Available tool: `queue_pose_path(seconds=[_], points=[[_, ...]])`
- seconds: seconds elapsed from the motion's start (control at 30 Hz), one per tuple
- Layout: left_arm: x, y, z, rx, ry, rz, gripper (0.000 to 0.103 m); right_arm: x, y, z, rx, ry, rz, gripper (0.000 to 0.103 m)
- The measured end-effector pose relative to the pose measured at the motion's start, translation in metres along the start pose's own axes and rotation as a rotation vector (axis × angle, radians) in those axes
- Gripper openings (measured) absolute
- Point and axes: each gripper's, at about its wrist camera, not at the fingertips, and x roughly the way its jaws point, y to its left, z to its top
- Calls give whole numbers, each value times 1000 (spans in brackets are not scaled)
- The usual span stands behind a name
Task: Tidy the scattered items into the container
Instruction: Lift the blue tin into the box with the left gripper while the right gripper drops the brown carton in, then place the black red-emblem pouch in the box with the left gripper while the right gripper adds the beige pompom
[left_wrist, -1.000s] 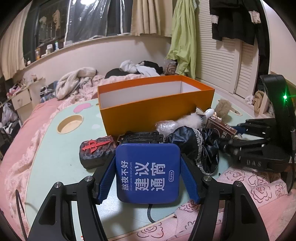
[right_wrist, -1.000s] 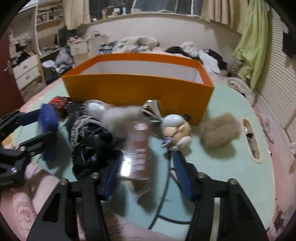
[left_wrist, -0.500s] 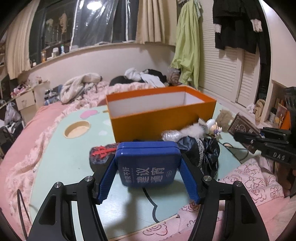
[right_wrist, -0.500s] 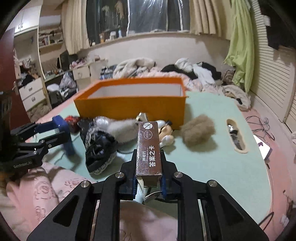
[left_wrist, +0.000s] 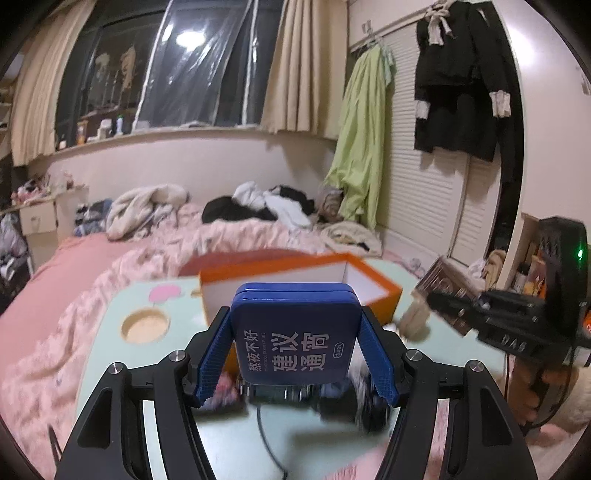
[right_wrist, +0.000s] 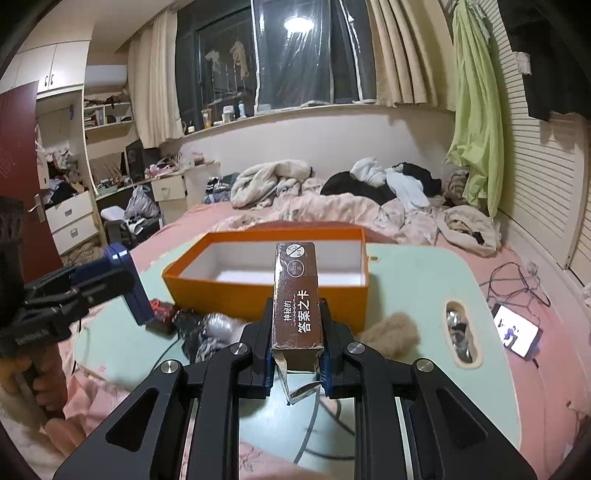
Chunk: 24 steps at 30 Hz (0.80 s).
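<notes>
My left gripper (left_wrist: 295, 350) is shut on a blue square tin (left_wrist: 295, 332) with white lettering, held above the table in front of the open orange box (left_wrist: 369, 284). My right gripper (right_wrist: 295, 343) is shut on a narrow brown card box (right_wrist: 295, 295), lifted and pointing at the orange box (right_wrist: 266, 295), whose white inside looks empty. In the right wrist view the left gripper with the blue tin (right_wrist: 127, 284) shows at the left. On the mint table (right_wrist: 406, 266) in front of the box lie a black lacy cloth (right_wrist: 199, 332), a clear wrapped item (right_wrist: 221, 321), a red-and-black item (right_wrist: 160, 310) and a tan fur ball (right_wrist: 391, 332).
A phone (right_wrist: 517, 334) with a lit screen and cables (right_wrist: 517, 280) lie on the pink bedding at the right. The table has a cut-out hole (right_wrist: 460, 332) on its right side and a round hole (left_wrist: 146, 325) on its left. Heaped clothes (right_wrist: 369, 184) cover the bed behind.
Both grippers have risen above the table. The right one closed on the brown card box and lifted it off the table; the left one raised the blue tin to the orange box's height.
</notes>
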Motion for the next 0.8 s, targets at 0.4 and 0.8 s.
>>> queue_pose_path(seconds=[0.4,0.8], points=[[117,48,21,-241,179,48,93,134,-16,44,188,304,-44,71],[25,32,0,-147,67,-3,102,44,14,31,29,80,-50,71]])
